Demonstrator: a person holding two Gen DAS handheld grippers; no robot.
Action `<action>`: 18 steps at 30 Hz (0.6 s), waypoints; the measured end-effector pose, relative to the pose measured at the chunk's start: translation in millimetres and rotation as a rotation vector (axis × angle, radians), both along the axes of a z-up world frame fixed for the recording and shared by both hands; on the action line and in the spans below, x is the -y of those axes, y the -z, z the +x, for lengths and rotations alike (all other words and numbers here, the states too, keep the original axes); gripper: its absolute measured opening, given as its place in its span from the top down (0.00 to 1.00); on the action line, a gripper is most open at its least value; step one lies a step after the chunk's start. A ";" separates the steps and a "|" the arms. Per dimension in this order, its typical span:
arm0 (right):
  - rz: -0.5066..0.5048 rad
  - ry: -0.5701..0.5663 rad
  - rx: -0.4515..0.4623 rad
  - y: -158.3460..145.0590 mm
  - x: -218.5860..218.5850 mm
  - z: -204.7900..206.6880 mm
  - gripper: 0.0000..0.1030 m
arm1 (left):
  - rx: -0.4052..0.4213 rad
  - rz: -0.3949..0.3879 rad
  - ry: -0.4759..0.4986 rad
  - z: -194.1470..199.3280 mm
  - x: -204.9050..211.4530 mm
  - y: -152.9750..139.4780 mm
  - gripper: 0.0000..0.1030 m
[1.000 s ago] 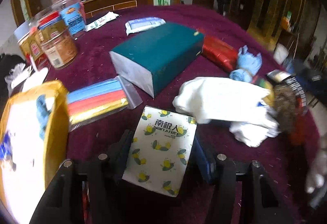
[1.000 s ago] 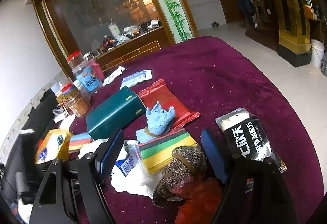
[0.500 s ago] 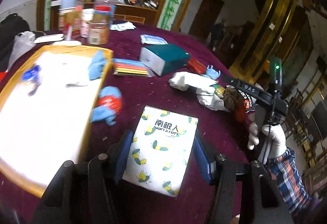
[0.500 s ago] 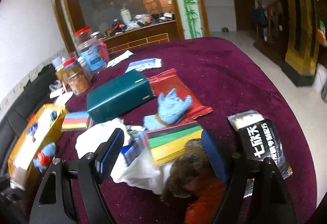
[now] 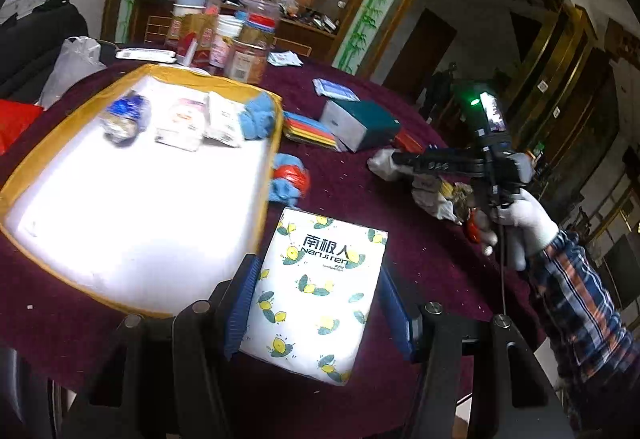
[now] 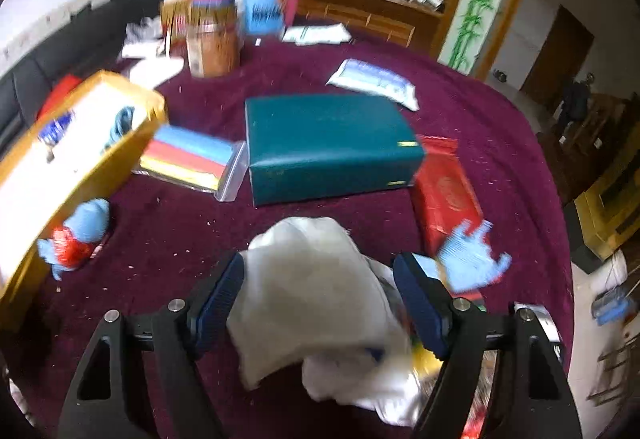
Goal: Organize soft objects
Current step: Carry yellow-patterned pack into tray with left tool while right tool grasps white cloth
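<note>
The left gripper (image 5: 316,303) has its fingers clamped on a white tissue pack (image 5: 318,289) printed with lemons. One blue pad presses each long side, and the pack sticks out well past the fingertips, held above the maroon surface (image 5: 360,175). Just beside it on the left lies a yellow-rimmed tray (image 5: 264,175) with a white bottom. At the tray's far end sit three small packets and a blue cloth. A small blue and red bundle (image 5: 290,179) lies on the surface against the tray's near corner.

The right gripper (image 6: 320,299) hangs over a crumpled white cloth (image 6: 308,287). The cloth bulges up between the fingers, which stand apart and are closing on it. The left pad (image 6: 220,295) is at the cloth's edge, but blur makes it unclear whether either pad presses yet. Beyond the cloth lie a teal box (image 6: 328,147), a pack of coloured sheets (image 6: 192,159) to its left, a red packet (image 6: 444,199) to its right and a light blue glove (image 6: 468,259) just beside the right finger. From the left camera, a white-gloved hand (image 5: 520,223) on a plaid sleeve holds this gripper.
</note>
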State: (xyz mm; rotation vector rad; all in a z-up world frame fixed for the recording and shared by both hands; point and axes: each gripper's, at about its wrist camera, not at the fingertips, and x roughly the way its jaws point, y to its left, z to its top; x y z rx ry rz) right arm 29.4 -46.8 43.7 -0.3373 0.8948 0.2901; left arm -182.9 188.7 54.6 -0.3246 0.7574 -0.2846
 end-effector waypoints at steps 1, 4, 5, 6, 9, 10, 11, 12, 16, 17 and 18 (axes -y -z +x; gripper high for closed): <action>-0.021 -0.002 -0.026 5.9 -4.0 6.0 0.49 | 0.003 -0.001 -0.009 -1.1 -4.9 -1.1 0.40; -0.039 -0.003 -0.102 21.5 -11.5 20.7 0.73 | 0.013 -0.001 -0.039 -5.5 -20.9 -3.3 0.40; -0.039 -0.003 -0.117 25.0 -13.7 23.7 0.74 | 0.014 -0.002 -0.046 -6.4 -24.7 -3.2 0.40; -0.041 -0.002 -0.121 26.4 -14.6 24.1 0.82 | 0.015 -0.006 -0.055 -7.9 -29.6 -2.9 0.40; -0.018 0.016 -0.137 26.2 -15.8 23.5 0.88 | 0.015 -0.016 -0.079 -10.5 -41.0 -1.3 0.40; -0.008 0.022 -0.132 23.6 -15.7 22.3 0.88 | 0.017 -0.017 -0.086 -11.3 -43.9 -1.0 0.40; 0.025 0.035 -0.124 17.4 -11.9 18.7 0.88 | 0.019 -0.018 -0.092 -14.0 -46.8 -1.0 0.40; 0.042 0.041 -0.116 12.3 -10.5 16.2 0.88 | 0.021 -0.019 -0.100 -15.4 -50.5 -1.4 0.40; 0.148 0.032 -0.023 -32.2 -9.5 -12.6 0.88 | 0.030 -0.002 -0.141 -16.4 -67.1 -5.7 0.40; 0.179 0.016 -0.010 -43.7 -11.9 -20.6 0.88 | 0.030 0.006 -0.151 -15.9 -71.5 -6.8 0.40; 0.195 0.003 -0.001 -50.7 -15.3 -26.0 0.88 | 0.025 0.021 -0.163 -13.8 -77.3 -8.5 0.40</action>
